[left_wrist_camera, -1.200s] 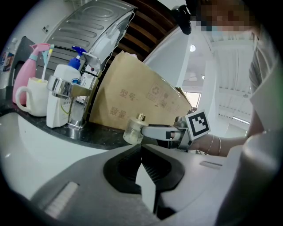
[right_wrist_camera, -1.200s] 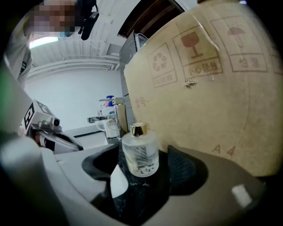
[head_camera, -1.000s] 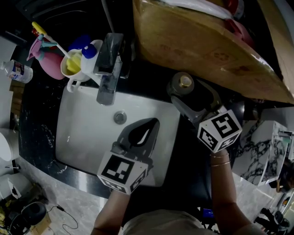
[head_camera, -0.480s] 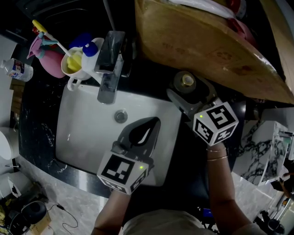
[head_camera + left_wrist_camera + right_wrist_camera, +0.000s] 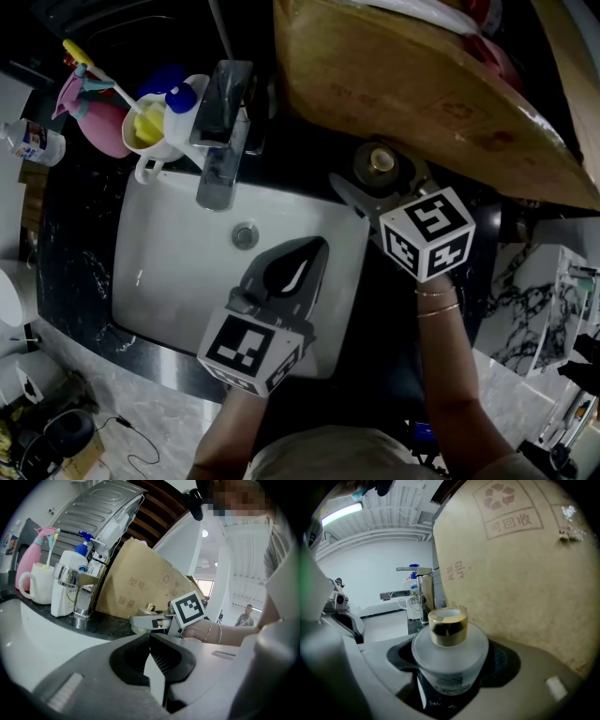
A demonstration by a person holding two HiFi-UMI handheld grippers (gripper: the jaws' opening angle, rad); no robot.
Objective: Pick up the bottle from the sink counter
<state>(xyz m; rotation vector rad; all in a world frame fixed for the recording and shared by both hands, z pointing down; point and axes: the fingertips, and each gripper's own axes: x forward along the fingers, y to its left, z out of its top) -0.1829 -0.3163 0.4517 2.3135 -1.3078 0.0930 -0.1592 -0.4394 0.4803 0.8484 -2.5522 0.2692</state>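
Head view shows the bottle [image 5: 380,161], frosted glass with a gold collar, standing on the black speckled counter [image 5: 75,244] just right of the white sink [image 5: 159,281] and close under the edge of a large cardboard box [image 5: 422,84]. The right tongs [image 5: 373,183] are released, one jaw on each side of the bottle. In the right gripper view a dark gap shows on both sides of its shoulder, and there is a dark label low on the glass whose print is too blurred to read. The box fills the right and far side of that view and bears a recycling mark over the characters 可回收, with 型号 printed further left. The left gripper view also shows 型号 on the box, with a second pair of characters under it that looks like 数量. A white container [image 5: 412,605] beside the faucet [image 5: 223,131] carries the figures 99.9. The left tongs [image 5: 309,255] are clenched on nothing, hanging over the right half of the basin, well apart from the bottle. At the far left of the counter a white cup [image 5: 150,141] and a pink spray bottle [image 5: 94,117] stand near the faucet. The bottle sits on a narrow strip of counter, hemmed by the box on its far and right sides, with open room to its left over the basin.
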